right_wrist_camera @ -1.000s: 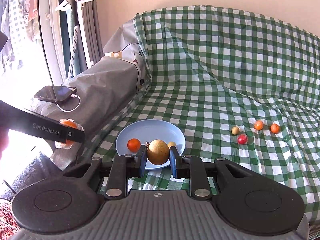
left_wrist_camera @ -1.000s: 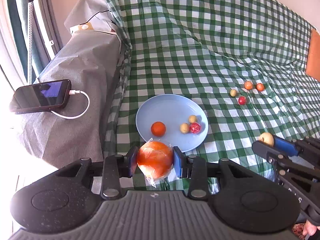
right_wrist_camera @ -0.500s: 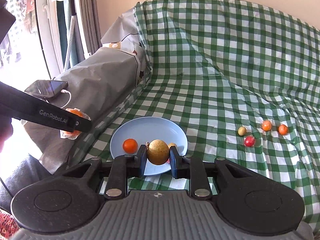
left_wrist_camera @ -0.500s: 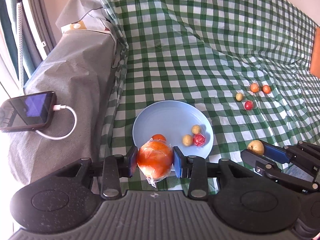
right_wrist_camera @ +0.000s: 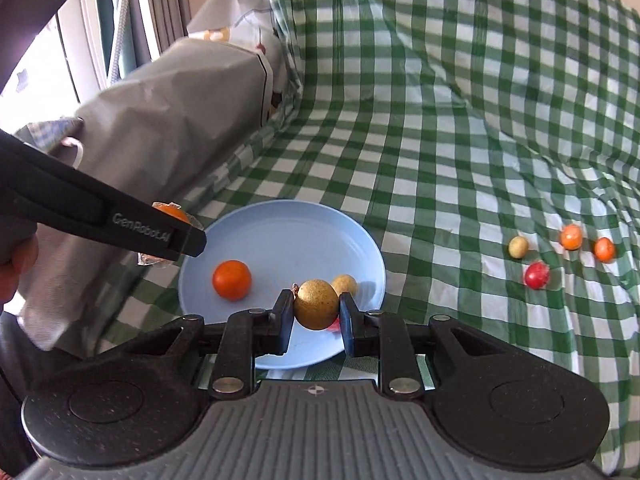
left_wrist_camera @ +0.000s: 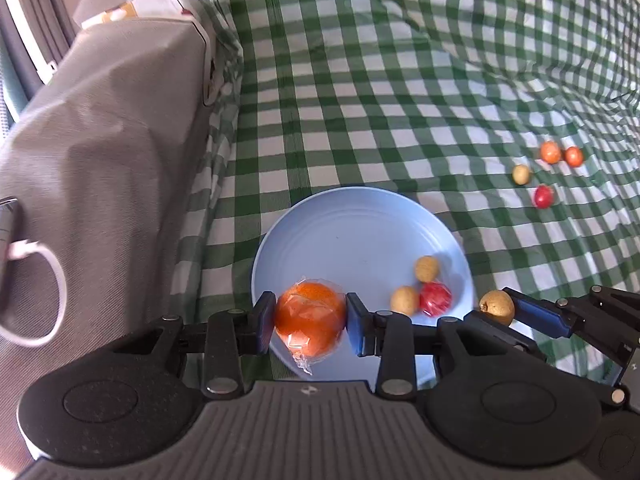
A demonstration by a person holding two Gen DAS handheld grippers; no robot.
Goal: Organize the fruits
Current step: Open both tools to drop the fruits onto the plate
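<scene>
Currently, one blue plate lies on the green-checked cloth, just right of a grey-covered armrest.

Fruit count:
- On the plate: four pieces. The left wrist view shows two small tan fruits and one small red fruit at the right side of the plate. The right wrist view shows one small orange fruit at the left side of the plate.
- On the cloth, far right, well apart from the plate: four pieces. These are one tan fruit, one red fruit and two orange fruits, the two orange ones almost touching.
- In the grippers: two pieces.

Gripper state:
- Left gripper: the jaws are closed onto a large orange wrapped in clear film. Both pads press its sides. It sits over the near left edge of the plate.
- Right gripper: the jaws are closed narrowly onto a round tan fruit. It is held above the near right part of the plate.

A white cable loops across the armrest at the left.
</scene>
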